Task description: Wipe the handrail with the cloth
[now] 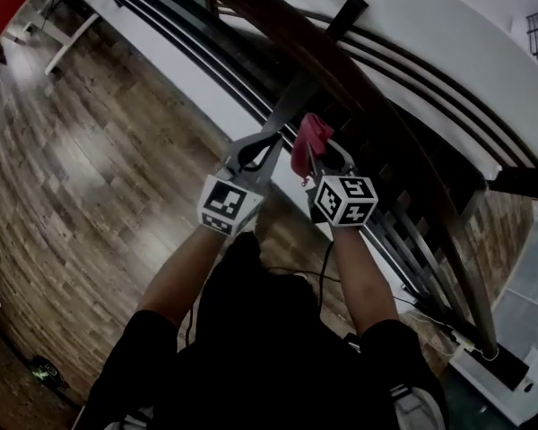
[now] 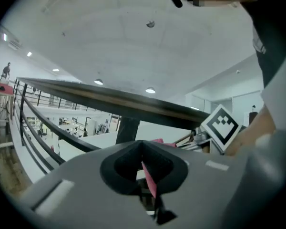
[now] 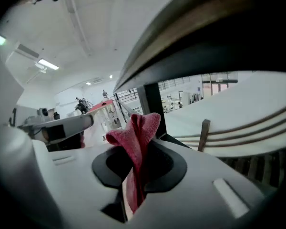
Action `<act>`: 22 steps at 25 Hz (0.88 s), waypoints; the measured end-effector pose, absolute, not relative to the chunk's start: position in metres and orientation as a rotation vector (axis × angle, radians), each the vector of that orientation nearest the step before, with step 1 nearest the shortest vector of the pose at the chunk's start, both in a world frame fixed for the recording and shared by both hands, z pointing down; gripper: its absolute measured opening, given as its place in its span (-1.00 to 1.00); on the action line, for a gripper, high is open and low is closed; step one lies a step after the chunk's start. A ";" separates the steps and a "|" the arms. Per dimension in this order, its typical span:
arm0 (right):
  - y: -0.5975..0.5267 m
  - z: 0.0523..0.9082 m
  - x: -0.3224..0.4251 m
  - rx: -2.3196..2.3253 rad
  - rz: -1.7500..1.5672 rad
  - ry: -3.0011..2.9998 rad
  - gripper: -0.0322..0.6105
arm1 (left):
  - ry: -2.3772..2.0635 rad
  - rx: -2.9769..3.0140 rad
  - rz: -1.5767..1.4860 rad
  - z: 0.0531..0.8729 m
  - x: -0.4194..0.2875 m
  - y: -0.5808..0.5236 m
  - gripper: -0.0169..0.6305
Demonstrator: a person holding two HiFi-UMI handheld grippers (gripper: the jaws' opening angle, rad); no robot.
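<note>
Both the left claw (image 2: pixel 143 151) and right claw (image 3: pixel 137 147) pinch the cloth (image 3: pixel 133 132). Wiping seems unstarted, so next press it onto the handrail (image 3: pixel 195 32) above.

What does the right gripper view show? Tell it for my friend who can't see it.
The right gripper is clamped on a bunched red cloth that sticks up between its jaws. A dark wooden handrail curves overhead, with a bright white hall beyond.
</note>
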State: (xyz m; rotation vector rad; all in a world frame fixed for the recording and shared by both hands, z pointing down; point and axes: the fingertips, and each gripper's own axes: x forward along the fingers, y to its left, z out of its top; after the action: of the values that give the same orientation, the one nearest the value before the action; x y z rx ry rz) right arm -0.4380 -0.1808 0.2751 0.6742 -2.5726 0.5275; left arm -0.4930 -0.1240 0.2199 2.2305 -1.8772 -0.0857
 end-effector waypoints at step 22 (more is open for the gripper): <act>-0.258 0.318 -0.449 0.966 0.393 -2.204 -0.73 | -1.739 2.112 -0.035 0.275 -0.500 -0.146 -0.95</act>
State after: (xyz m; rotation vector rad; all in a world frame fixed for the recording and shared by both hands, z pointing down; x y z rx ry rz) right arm -0.4492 -0.2579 0.3185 0.9662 -2.2044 0.3927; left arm -0.5004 -0.1459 0.2755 2.1125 -1.7390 -0.0346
